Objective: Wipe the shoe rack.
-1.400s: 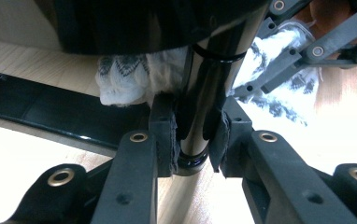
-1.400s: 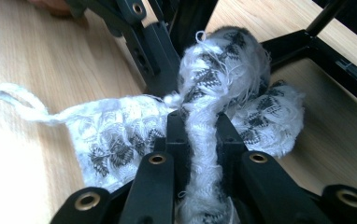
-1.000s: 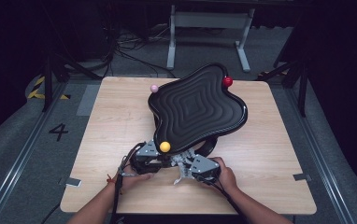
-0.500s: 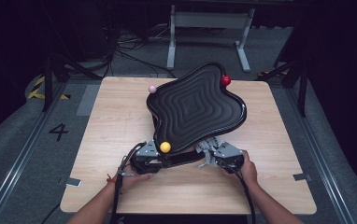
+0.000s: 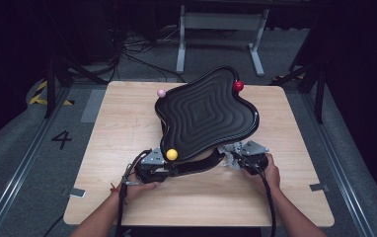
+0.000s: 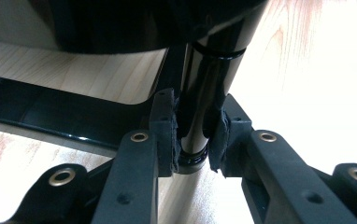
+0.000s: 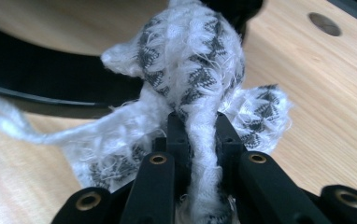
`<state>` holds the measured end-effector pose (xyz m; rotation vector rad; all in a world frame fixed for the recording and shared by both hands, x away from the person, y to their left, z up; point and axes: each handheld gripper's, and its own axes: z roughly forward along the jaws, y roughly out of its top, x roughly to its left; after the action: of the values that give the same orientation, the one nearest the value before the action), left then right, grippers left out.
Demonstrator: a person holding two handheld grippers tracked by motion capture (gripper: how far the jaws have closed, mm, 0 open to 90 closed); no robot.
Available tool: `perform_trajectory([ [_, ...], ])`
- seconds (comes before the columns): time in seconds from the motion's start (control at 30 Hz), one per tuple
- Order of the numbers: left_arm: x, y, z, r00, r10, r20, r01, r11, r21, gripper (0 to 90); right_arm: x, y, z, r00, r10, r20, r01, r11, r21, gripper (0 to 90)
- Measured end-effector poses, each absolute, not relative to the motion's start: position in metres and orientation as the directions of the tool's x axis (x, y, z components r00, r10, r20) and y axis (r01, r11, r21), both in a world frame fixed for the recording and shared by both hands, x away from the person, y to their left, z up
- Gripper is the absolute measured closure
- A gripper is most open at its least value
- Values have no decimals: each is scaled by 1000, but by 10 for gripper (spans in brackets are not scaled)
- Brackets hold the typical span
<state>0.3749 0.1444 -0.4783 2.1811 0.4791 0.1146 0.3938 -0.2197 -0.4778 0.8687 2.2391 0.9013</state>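
A black wavy tray [image 5: 206, 111] with ridged concentric contours stands raised on a black stand [image 5: 196, 165] over the middle of the wooden tabletop [image 5: 122, 123], tilted so that its far edge sits higher than its near edge; three small balls sit at its lobes: a yellow ball [image 5: 171, 154] at the near-left lobe, a pink ball [image 5: 161, 93] at the far-left lobe, and a red ball [image 5: 238, 86] at the far-right lobe.

The left hand-held gripper [image 5: 152, 168] lies low near the tabletop's near edge, left of centre, just beneath the yellow ball; in the left gripper view its padded jaws are clenched on a glossy black post [image 6: 200, 107] of the stand, one pad pressed to each side; the curved black base [image 6: 50, 119] of the stand runs off to the left in that view, with the tray's dark underside above.

The right hand-held gripper [image 5: 245, 159] sits under the tray's near-right lobe, towards the tabletop's near-right part; in the right gripper view its jaws are clamped on a frayed white cloth [image 7: 200, 98] patterned with grey zigzags; the cloth bunches upward beyond the jaws and spreads in ragged folds to both sides, touching the wood; a round hole [image 7: 324, 24] in the tabletop shows at the upper right of that view.

The person's forearms enter from the near edge, one hand on each hand-held gripper.
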Motion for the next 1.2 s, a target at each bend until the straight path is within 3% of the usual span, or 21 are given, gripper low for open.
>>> perform_trajectory([
  [0.23, 376, 148, -479, 921, 382, -76, 290, -542, 789, 731, 393, -237, -463, -591, 779, -211, 363, 491, 792, 813],
  [0.53, 379, 159, -479, 908, 414, -69, 304, -535, 788, 732, 376, -261, -423, -580, 802, -142, 285, 363, 887, 813],
  [1.0, 384, 168, -479, 904, 420, -78, 313, -528, 789, 731, 361, -287, -372, -544, 826, -148, 142, 264, 954, 813],
  [1.2, 387, 173, -478, 902, 424, -85, 321, -526, 787, 730, 364, -288, -353, -580, 784, -222, 64, 315, 947, 811],
])
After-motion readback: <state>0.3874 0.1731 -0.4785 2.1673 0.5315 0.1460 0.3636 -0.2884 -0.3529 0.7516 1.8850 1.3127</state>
